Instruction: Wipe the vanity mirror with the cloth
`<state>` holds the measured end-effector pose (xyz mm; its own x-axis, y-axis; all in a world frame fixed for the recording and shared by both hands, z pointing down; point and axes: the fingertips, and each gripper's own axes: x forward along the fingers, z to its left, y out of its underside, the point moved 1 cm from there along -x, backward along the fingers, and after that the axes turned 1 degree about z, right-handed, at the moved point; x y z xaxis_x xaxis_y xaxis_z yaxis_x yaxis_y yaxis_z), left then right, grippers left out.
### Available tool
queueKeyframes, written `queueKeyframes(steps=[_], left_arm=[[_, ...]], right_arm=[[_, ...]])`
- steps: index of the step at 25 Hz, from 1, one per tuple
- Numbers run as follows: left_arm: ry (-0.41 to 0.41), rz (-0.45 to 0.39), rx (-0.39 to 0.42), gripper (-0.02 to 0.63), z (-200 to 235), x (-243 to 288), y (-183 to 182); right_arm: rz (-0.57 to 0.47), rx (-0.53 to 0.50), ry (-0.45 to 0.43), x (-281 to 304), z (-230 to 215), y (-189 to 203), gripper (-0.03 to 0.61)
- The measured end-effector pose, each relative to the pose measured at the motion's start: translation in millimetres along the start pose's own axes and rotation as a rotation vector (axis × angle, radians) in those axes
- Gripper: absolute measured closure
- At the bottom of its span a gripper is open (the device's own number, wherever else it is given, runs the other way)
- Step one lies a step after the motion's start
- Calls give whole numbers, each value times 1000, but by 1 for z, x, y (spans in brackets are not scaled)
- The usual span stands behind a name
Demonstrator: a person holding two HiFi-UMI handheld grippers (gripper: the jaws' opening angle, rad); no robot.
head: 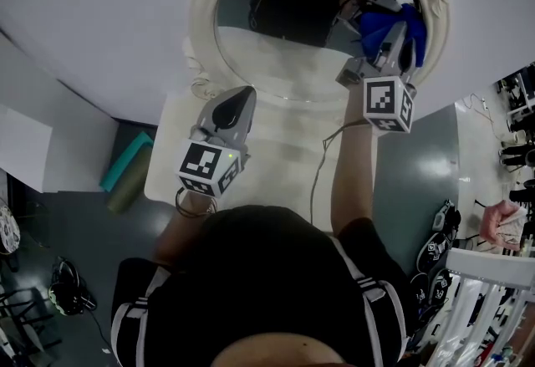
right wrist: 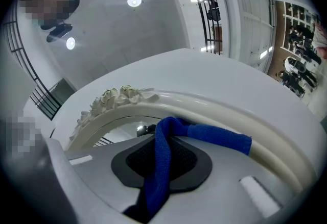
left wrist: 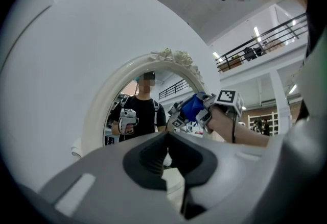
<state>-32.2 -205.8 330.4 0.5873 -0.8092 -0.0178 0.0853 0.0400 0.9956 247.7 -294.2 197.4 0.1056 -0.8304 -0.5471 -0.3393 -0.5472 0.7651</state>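
Over the near edge of the white table (head: 276,158), two bare forearms reach forward, each hand carrying a claw. The left claw (head: 243,95) is held above the table's back left part, just short of the mirror's lower rim. Its jaws are drawn together at the tips, and the left gripper view (left wrist: 167,136) shows nothing between them. A thin cable (head: 317,177) trails across the table toward the near edge, between the two arms.

Farther back, past the table's rear edge, the right claw (head: 399,29) is raised to the right side of the vanity mirror (head: 288,64). Its jaws are clamped on the blue cloth (head: 378,29). In the right gripper view the cloth (right wrist: 162,167) runs up between the dark pads, and a loose end (right wrist: 222,137) flops to the right over the inner rim of the cream frame (right wrist: 204,105). The cloth appears to touch the glass close to that frame, meeting its own blue reflection. The oval mirror stands at the table's back edge against a white wall (head: 100,14), with carved flowers (left wrist: 173,56) at the top of its frame.
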Motion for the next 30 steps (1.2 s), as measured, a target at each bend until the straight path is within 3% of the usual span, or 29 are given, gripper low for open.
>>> queueKeyframes(steps=[30], left_arm=[[-16, -7, -34, 604, 19, -19, -4]], right_arm=[[51, -167, -164, 39, 88, -21, 531]])
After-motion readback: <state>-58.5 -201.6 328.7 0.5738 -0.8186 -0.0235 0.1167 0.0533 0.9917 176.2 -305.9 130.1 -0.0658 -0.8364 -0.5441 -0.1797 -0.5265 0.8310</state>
